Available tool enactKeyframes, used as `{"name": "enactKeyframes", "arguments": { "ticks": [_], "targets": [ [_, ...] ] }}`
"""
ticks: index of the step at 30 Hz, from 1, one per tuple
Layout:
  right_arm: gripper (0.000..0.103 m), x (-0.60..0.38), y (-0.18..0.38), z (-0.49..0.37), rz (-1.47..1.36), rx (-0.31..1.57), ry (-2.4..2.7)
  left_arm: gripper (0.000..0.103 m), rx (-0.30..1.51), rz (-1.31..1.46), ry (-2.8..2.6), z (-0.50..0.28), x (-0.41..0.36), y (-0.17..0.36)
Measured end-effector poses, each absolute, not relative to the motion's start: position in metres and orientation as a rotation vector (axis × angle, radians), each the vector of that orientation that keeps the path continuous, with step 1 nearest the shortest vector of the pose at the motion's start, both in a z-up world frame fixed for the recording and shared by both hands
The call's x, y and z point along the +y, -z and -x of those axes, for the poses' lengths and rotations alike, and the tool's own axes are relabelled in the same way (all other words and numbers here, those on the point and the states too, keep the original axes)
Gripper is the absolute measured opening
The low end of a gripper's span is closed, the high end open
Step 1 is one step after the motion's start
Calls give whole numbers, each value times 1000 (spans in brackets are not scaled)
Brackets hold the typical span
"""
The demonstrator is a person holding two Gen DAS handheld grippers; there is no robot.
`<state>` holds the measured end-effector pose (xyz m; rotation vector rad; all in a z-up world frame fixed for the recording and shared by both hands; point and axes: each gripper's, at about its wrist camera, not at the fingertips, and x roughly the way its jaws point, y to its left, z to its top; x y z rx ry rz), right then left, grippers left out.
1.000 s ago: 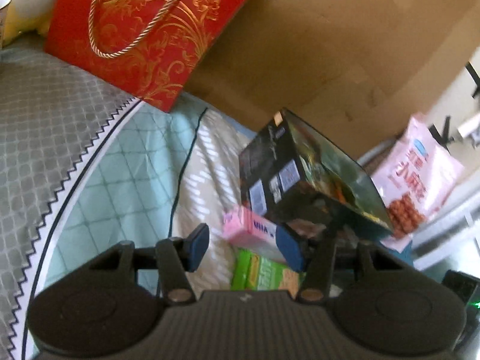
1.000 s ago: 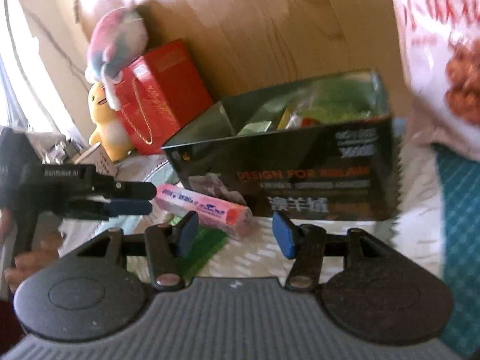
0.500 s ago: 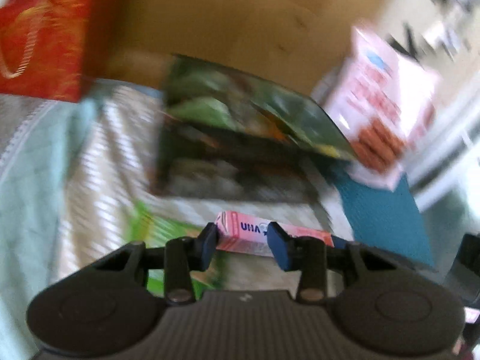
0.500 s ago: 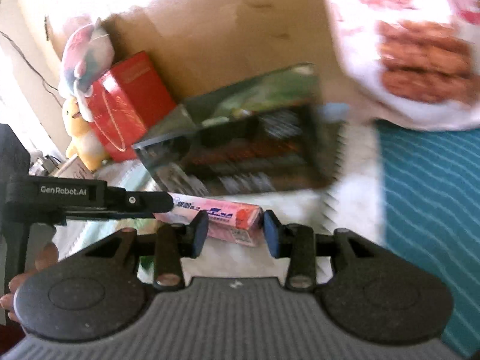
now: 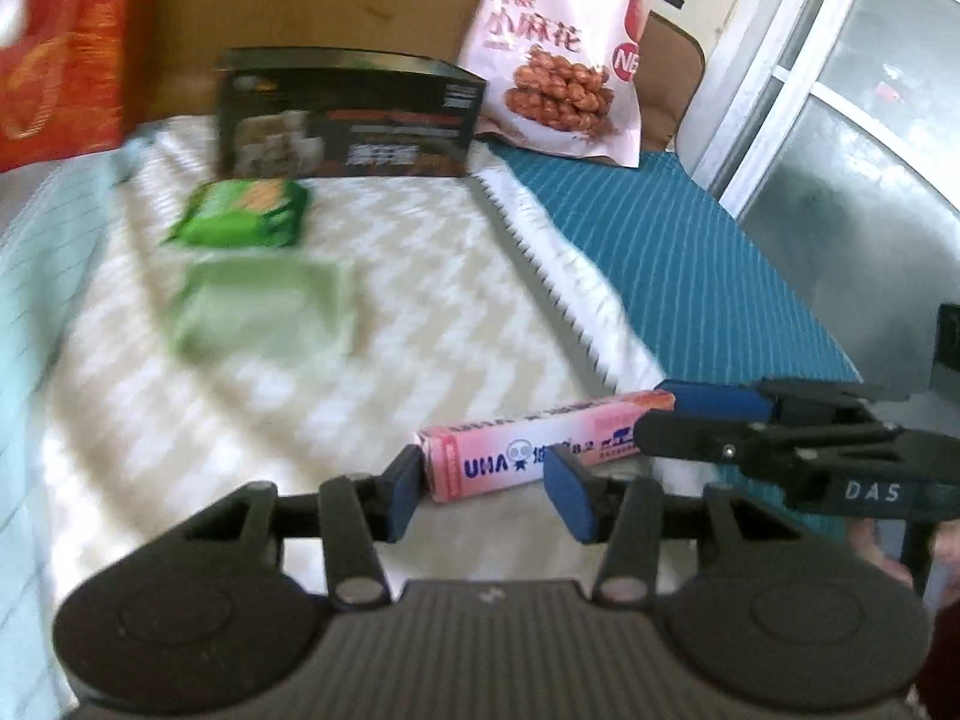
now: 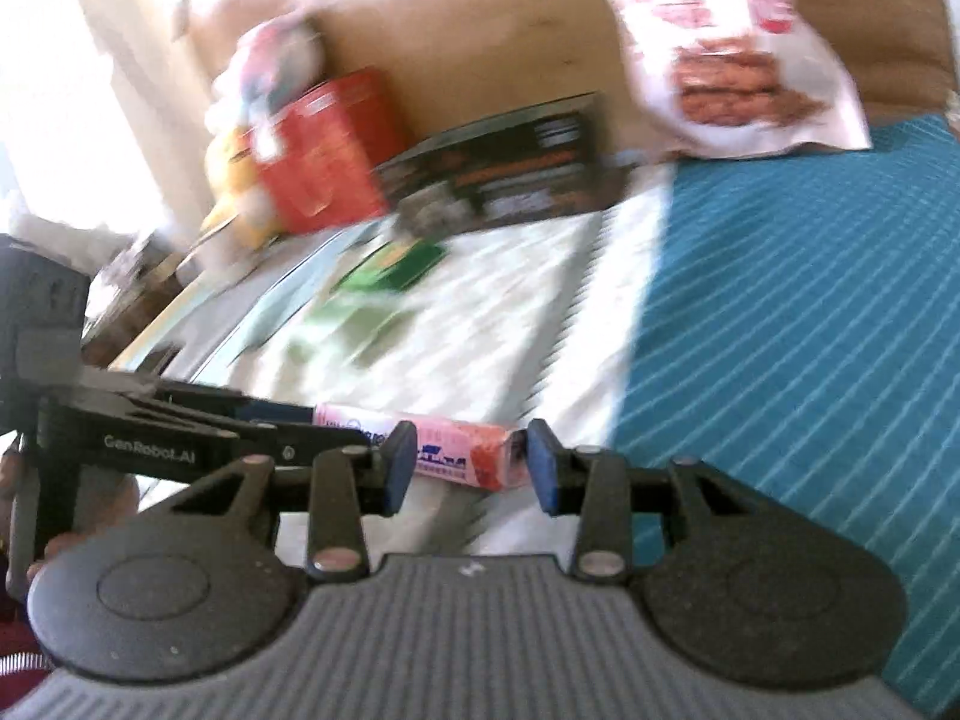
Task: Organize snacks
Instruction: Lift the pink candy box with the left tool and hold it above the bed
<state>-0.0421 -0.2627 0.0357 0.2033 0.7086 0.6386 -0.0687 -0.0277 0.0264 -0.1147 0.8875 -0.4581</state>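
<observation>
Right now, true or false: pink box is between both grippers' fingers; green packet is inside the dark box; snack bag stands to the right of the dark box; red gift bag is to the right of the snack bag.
1. The pink box sits between the fingers of both the left gripper and the right gripper. True: one end in each.
2. The green packet is inside the dark box. False: it lies on the white bedspread in front of the box.
3. The snack bag stands to the right of the dark box in the left wrist view. True.
4. The red gift bag is to the right of the snack bag. False: it is at far left, beyond the dark box.
</observation>
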Motion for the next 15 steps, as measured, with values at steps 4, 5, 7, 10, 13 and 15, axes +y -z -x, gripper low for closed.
{"name": "enactKeyframes", "arguments": {
  "ticks": [4, 5, 7, 10, 13, 15],
  "targets": [
    [45, -221, -36, 76, -111, 686, -722, 46, 858, 202, 379, 104, 27, -29],
    [45, -209, -35, 81, -93, 677, -744, 47, 854, 230, 364, 106, 40, -30],
    [53, -191, -31, 87, -84, 670, -781, 46, 855, 302, 338, 110, 62, -27],
    [62, -174, -23, 86, -118, 696, -816, 51, 857, 375, 320, 114, 85, -25],
    [62, -171, -25, 89, -99, 677, -794, 59, 831, 409, 311, 114, 93, -26],
    [62, -174, -26, 90, -102, 668, -760, 63, 801, 417, 300, 114, 97, -29]
  ]
}}
